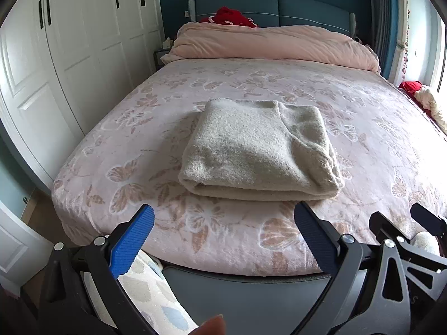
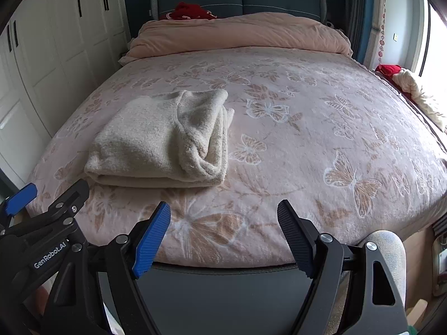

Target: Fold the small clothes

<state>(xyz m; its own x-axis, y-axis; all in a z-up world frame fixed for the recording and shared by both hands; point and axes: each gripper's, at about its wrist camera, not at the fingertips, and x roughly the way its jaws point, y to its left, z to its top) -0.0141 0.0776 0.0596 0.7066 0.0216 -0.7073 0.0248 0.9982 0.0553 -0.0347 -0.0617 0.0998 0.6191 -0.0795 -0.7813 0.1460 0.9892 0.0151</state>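
The cream sweater (image 1: pixel 257 150) lies folded on the near bed (image 1: pixel 363 128); both the left gripper (image 1: pixel 223 240) and the right gripper (image 2: pixel 223 237) hang released, empty.

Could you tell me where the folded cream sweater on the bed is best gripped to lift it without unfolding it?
I would take the folded cream sweater at its near edge, coming in low from the foot of the bed. That edge is a rounded fold joining all layers; the right side shows loose ends that would probably spill.
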